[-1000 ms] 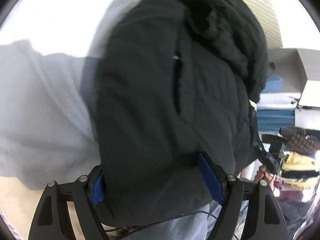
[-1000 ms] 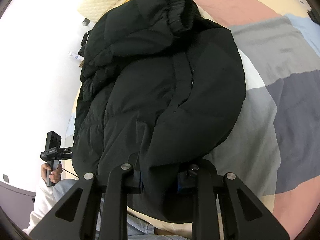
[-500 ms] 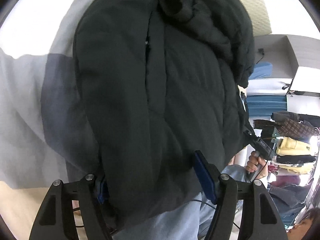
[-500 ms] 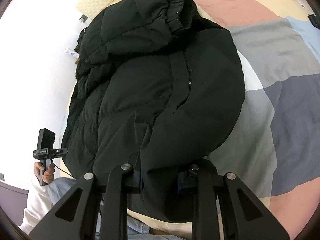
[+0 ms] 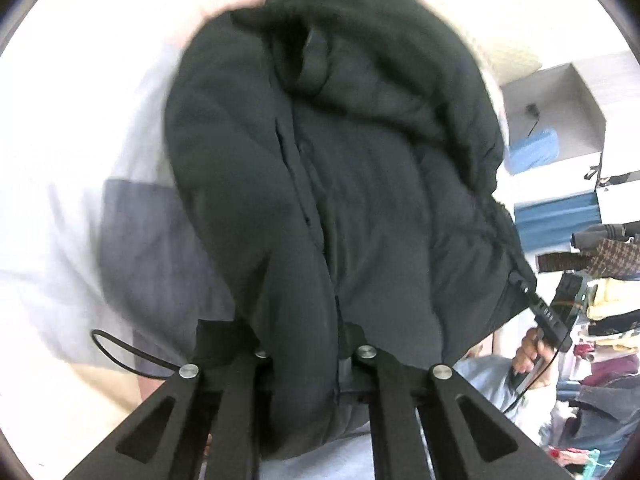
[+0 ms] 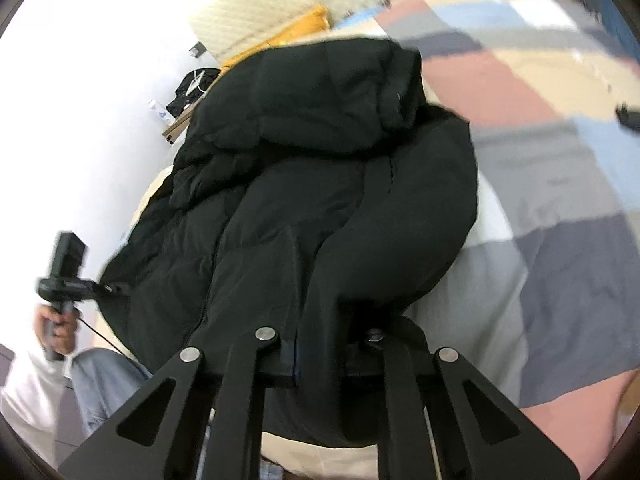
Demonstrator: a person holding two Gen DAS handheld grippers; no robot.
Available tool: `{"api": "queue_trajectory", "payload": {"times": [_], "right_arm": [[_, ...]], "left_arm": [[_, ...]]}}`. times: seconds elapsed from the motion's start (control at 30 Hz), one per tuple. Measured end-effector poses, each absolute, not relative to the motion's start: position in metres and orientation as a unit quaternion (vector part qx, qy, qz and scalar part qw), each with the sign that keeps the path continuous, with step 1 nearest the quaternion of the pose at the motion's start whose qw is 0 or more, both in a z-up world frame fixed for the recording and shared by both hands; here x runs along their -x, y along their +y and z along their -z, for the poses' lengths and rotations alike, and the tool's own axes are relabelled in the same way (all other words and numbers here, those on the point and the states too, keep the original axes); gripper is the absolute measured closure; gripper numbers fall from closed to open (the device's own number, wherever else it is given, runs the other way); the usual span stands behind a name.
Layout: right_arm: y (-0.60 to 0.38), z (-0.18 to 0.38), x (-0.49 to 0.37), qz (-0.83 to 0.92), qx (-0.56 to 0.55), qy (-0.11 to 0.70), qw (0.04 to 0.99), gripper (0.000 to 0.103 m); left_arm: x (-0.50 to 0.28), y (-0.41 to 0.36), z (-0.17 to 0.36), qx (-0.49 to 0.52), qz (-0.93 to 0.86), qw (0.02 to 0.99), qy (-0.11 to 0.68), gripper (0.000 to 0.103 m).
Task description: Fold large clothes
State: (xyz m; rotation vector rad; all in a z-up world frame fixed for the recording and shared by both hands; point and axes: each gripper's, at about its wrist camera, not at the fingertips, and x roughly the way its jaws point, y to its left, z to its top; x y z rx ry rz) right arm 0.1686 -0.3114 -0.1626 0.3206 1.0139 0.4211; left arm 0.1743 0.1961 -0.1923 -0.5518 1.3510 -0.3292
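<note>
Both tools pinching black jacket (image 5: 360, 200) hem, patchwork bedspread (image 6: 560, 200) beyond

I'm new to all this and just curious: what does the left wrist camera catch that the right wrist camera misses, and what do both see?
Left only: shelves with folded clothes. Right only: a patchwork bedspread and a yellow cloth. Both: the black puffer jacket, its near hem pinched by the left gripper and the right gripper.
</note>
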Motion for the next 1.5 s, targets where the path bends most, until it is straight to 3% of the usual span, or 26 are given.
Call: {"api": "queue_trajectory", "payload": {"times": [0.5, 1.0, 1.5], "right_arm": [[-0.352, 0.066, -0.101, -0.227, -0.179, 0.353, 0.890, 0.093], [-0.354, -0.032, -0.007, -0.212, -0.187, 0.206, 0.937, 0.093], [-0.344, -0.025, -0.097, -0.141, -0.137, 0.240, 0.951, 0.092]], "left_arm": [[-0.102, 0.228, 0.041, 0.253, 0.170, 0.809, 0.503, 0.098], [0.012, 0.245, -0.061, 0.281, 0.204, 0.860, 0.373, 0.098], [-0.081, 0.225, -0.075, 0.185, 0.162, 0.902, 0.354, 0.097]]}}
